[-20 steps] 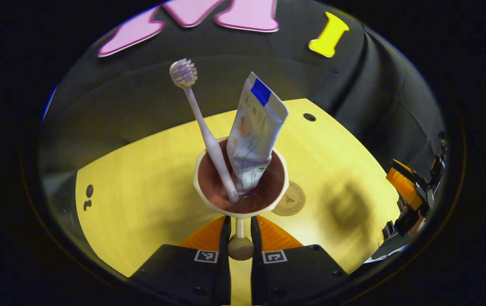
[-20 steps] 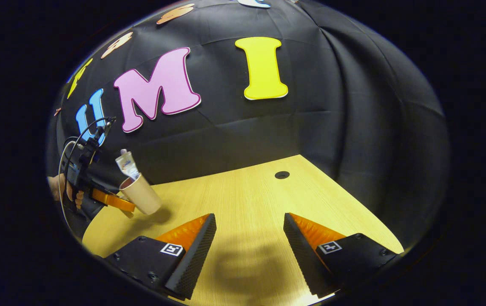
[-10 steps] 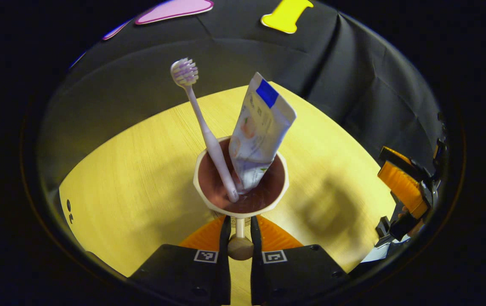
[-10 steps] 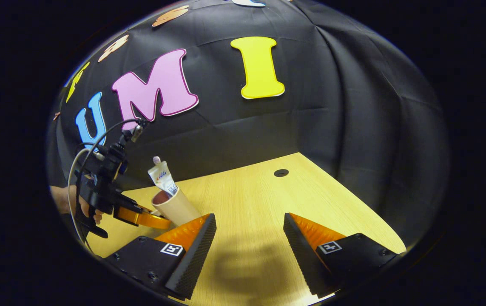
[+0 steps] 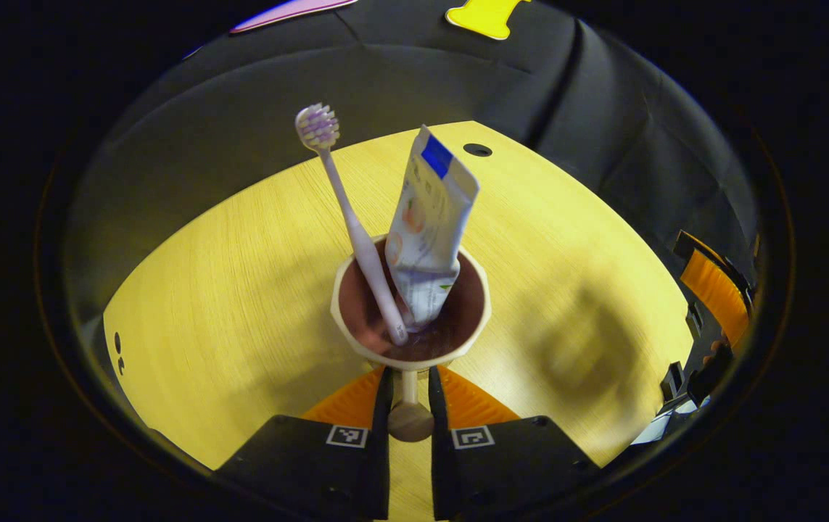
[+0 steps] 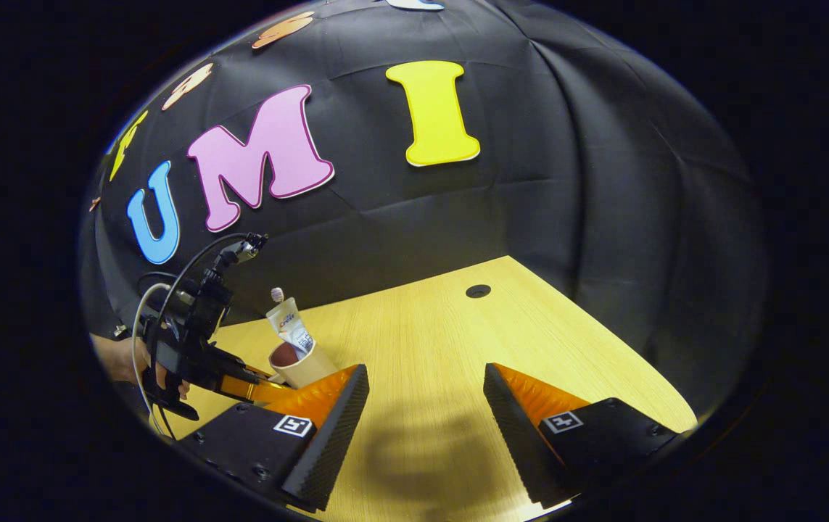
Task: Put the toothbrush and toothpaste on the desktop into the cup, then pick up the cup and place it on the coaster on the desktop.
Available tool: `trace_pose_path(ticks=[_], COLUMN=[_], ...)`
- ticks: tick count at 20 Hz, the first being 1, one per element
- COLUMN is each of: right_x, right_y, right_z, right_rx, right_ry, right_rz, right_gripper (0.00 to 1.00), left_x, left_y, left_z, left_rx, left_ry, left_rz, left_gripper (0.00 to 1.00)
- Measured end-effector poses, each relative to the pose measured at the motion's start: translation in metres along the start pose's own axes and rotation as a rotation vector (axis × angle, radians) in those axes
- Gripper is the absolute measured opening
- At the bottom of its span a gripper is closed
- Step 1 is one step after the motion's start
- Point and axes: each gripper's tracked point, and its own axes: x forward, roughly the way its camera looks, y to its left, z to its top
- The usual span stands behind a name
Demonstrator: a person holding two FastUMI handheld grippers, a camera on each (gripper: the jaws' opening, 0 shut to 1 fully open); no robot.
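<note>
In the left gripper view, the left tool [image 5: 408, 391] pinches the handle of the cup [image 5: 410, 304], which sits dead ahead at 12 o'clock. The toothbrush [image 5: 345, 217] leans toward 11 o'clock and the toothpaste [image 5: 425, 235] toward 1 o'clock inside it. The coaster is hidden, probably beneath the cup over the surface [image 5: 225, 290]. The right tool [image 6: 421, 428] is spread wide and carries nothing, with the cup at its 10 o'clock.
</note>
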Motion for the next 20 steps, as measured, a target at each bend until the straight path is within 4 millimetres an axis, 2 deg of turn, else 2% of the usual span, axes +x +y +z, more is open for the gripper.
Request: trace_pose_path(ticks=[2, 5, 8, 12, 16, 20], right_x=[-0.002, -0.006, -0.014, -0.033, -0.06, -0.098], right_y=[0.0, 0.001, 0.002, 0.007, 0.023, 0.05], right_z=[-0.002, 0.001, 0.003, 0.011, 0.025, 0.039], right_rx=[-0.005, -0.007, -0.018, -0.033, -0.064, -0.078], right_ry=[0.004, 0.0, -0.001, 0.002, -0.009, -0.038], right_rz=[0.001, 0.003, 0.003, 0.01, 0.028, 0.049], right_gripper=[0.98, 0.98, 0.98, 0.98, 0.98, 0.98], left_x=[-0.004, -0.023, -0.054, -0.117, -0.201, -0.291], left_y=[-0.001, -0.004, 0.001, 0.012, 0.027, 0.043], left_z=[0.002, -0.001, -0.014, -0.04, -0.066, -0.082], left_rx=[-0.013, -0.039, -0.105, -0.154, -0.218, -0.301], left_ry=[-0.018, -0.061, -0.156, -0.346, -0.525, -0.755], left_rz=[0.009, 0.004, 0.03, 0.099, 0.218, 0.362], left_gripper=[0.36, 0.48, 1.0, 0.98, 0.98, 0.98])
